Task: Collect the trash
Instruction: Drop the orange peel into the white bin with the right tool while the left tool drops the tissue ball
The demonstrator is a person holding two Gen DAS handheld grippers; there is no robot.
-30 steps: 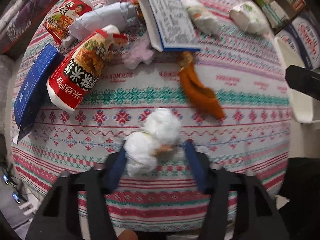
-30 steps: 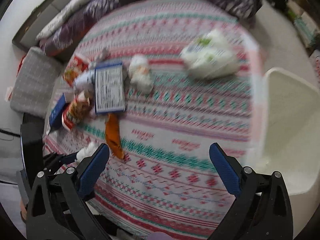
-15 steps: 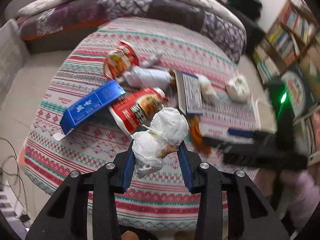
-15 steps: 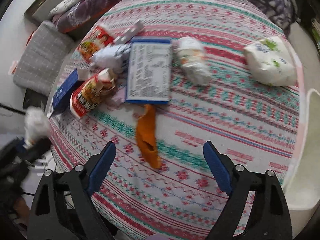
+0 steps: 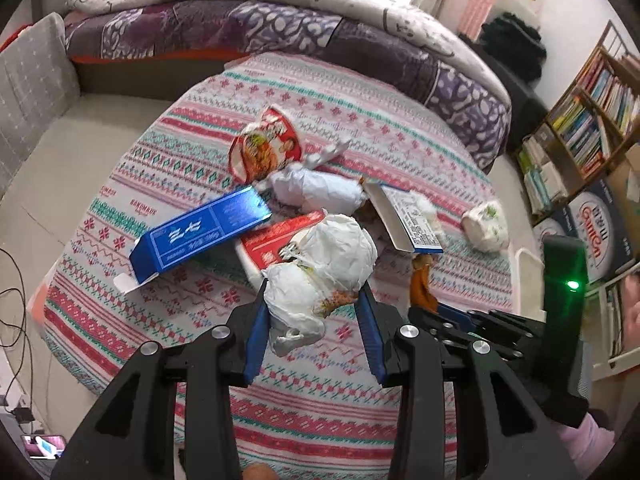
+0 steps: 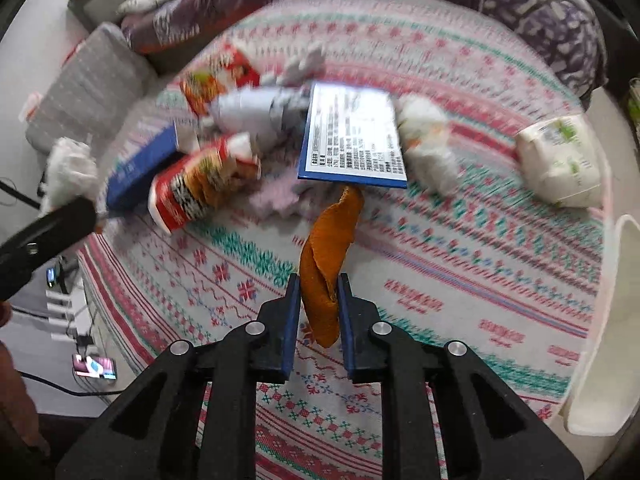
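Note:
My left gripper (image 5: 314,312) is shut on a crumpled white paper wad (image 5: 324,268) and holds it above the patterned tablecloth (image 5: 160,184). My right gripper (image 6: 318,300) is shut on an orange peel (image 6: 330,248) that lies on the cloth. More trash lies at the table's middle: a blue carton (image 5: 200,236), a red noodle packet (image 6: 192,192), a red snack bag (image 5: 266,146), a white crumpled bag (image 5: 320,188), a white-and-blue box (image 6: 352,136), a tissue wad (image 6: 424,140) and a white-green packet (image 6: 560,160).
A white bin rim (image 6: 616,320) stands at the table's right edge. A bed with purple bedding (image 5: 280,28) lies behind. A bookshelf (image 5: 580,120) stands at right. A grey cushion (image 6: 88,88) and cables on the floor (image 5: 12,300) are at left.
The left gripper has lifted the white wad off the cloth and pulled back. The right gripper has moved in and shut on the orange peel.

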